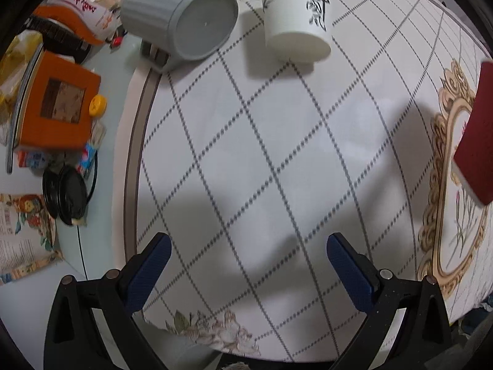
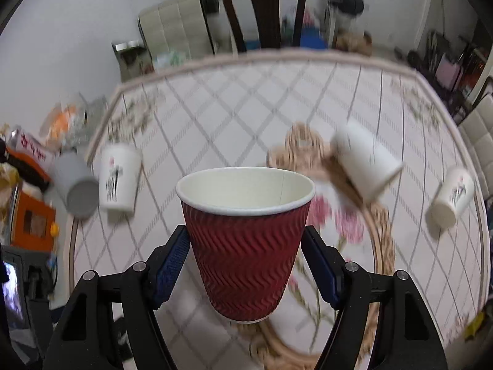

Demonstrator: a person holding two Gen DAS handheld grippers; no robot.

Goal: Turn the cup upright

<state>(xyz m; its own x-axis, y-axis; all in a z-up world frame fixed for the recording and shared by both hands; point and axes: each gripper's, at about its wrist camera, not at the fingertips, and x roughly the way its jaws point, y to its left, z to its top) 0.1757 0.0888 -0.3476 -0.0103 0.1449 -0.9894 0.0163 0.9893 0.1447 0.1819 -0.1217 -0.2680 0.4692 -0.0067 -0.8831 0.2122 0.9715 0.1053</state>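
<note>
My right gripper (image 2: 246, 246) is shut on a red ribbed paper cup (image 2: 245, 246), held upright with its white rim up, above the patterned tablecloth (image 2: 215, 117). The same cup shows at the right edge of the left wrist view (image 1: 476, 135). My left gripper (image 1: 248, 256) is open and empty, low over the cloth. A white paper cup with black writing (image 1: 295, 12) stands upside down ahead of it; it also shows in the right wrist view (image 2: 118, 178).
A grey mug (image 1: 181, 15) stands upside down at the cloth's left edge. Two more white cups (image 2: 366, 160) (image 2: 451, 197) stand on the right. Orange boxes (image 1: 58, 108), packets and a black lid (image 1: 66, 195) crowd the left side. A chair (image 2: 265, 9) stands behind the table.
</note>
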